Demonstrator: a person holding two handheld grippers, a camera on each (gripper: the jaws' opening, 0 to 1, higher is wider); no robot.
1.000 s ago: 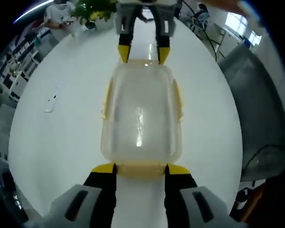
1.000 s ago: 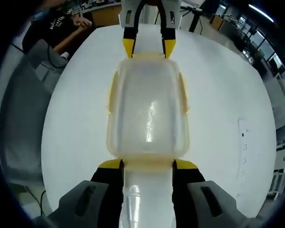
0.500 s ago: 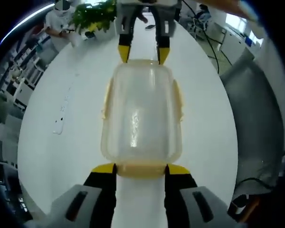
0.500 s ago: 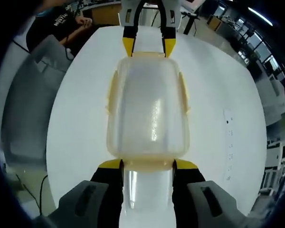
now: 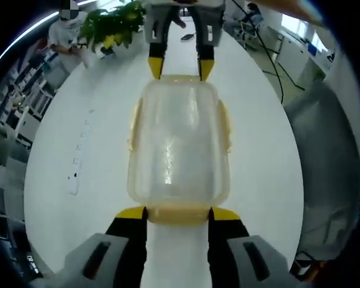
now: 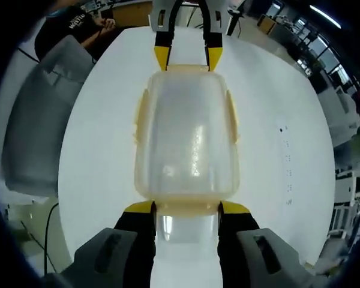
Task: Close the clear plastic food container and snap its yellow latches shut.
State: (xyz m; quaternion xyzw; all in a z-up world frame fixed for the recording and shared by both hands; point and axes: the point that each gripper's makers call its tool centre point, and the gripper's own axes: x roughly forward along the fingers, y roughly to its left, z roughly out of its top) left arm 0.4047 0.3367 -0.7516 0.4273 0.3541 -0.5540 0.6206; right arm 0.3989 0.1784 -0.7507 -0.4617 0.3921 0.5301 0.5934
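Note:
The clear plastic food container (image 5: 179, 144) lies lid-up, with pale yellow latches on its long sides (image 5: 134, 123) and at both ends. My left gripper (image 5: 177, 214) holds the near end, its yellow-tipped jaws set either side of the end latch. My right gripper (image 5: 175, 66) grips the far end the same way. In the right gripper view the container (image 6: 187, 138) runs from my right gripper (image 6: 186, 208) up to the left gripper (image 6: 188, 58). The side latches (image 6: 232, 117) lie flat against the walls.
A white round table (image 5: 78, 120) lies under the container. A white power strip (image 5: 78, 162) rests on it, also seen as a power strip (image 6: 286, 162). A potted plant (image 5: 111, 24) stands at the far edge. A grey chair (image 6: 36, 120) sits beside the table, with a person (image 6: 78, 27) behind.
The table and room have swung round behind the container in both views, so both cameras turned together. The container keeps the same place between the two grippers.

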